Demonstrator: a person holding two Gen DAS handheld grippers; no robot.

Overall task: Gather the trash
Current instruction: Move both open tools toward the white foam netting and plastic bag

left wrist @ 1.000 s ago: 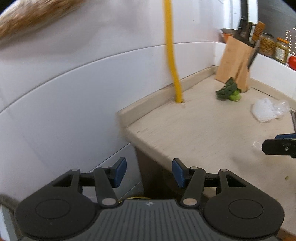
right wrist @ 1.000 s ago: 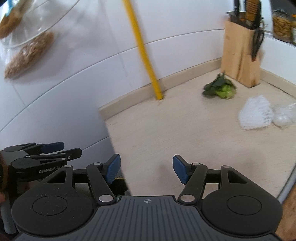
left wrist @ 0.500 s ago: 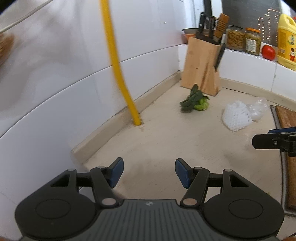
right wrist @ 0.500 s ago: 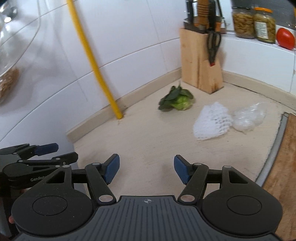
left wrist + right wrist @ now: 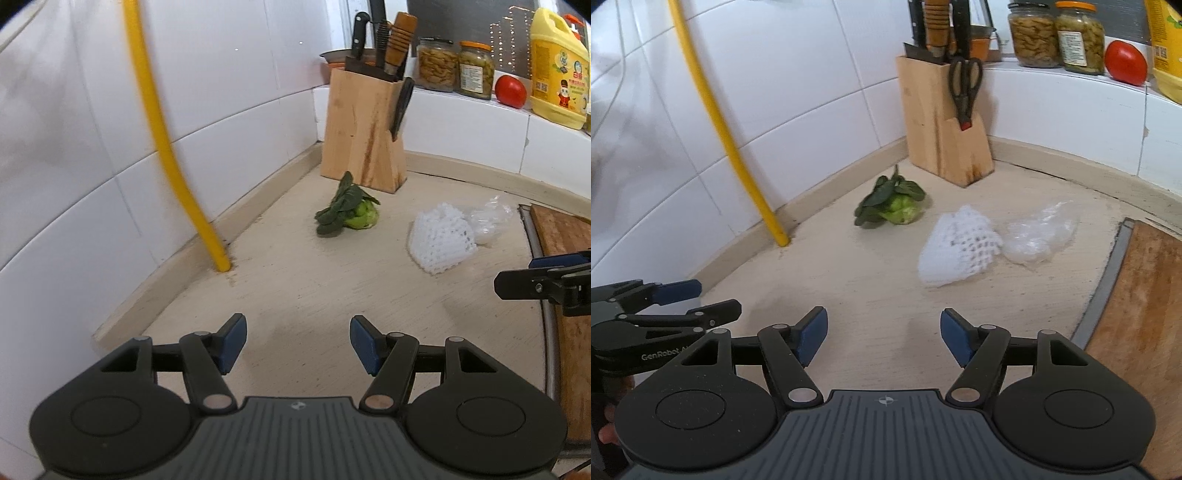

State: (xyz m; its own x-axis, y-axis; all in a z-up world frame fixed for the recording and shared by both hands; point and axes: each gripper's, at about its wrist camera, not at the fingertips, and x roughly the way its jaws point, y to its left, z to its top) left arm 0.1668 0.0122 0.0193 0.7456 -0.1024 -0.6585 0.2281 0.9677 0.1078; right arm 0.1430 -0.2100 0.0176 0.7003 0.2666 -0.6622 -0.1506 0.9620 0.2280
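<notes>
White foam net (image 5: 958,251), one; jars (image 5: 1056,35), two.

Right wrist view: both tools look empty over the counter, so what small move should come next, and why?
Probably ease the right tool forward toward the white foam net. It lies nearest ahead, beside the clear plastic wrap, and the tool's blue pads stand apart with nothing between them.

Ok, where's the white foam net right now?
In the right wrist view the white foam net lies on the counter ahead, right of the leafy green, its right edge against the clear plastic bag.
</notes>
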